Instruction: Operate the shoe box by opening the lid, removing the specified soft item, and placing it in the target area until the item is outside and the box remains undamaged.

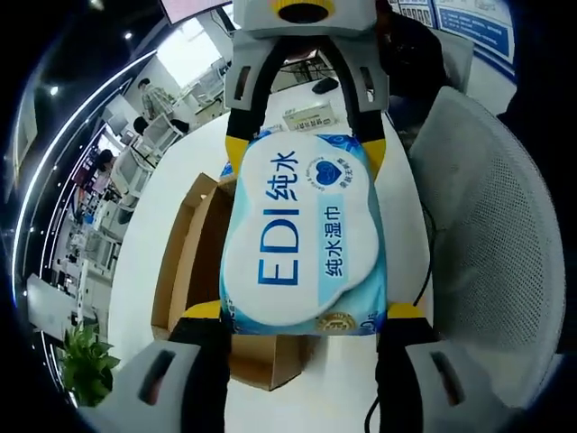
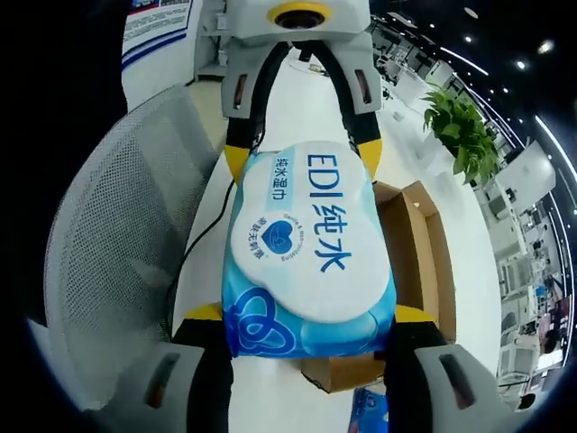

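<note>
Soft blue-and-white wet-wipe pack [image 1: 305, 236] [image 2: 306, 253], held above the open brown cardboard shoe box [image 1: 194, 262] [image 2: 415, 262] on the white bench [image 1: 153, 216]. Its long axis spans the two facing grippers: left gripper [image 1: 305, 316] and right gripper [image 2: 306, 325] each clamp one end, jaws straddling it.

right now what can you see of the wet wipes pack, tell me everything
The wet wipes pack is a soft blue-and-white plastic pouch with a white oval lid flap printed "EDI" in blue, plus Chinese characters and a blue heart logo. It is held up above the open cardboard shoe box and the white table, outside the box. It is gripped at both ends: the left hand-held gripper and right hand-held gripper each clamp yellow-tipped jaws against its sides.
</note>
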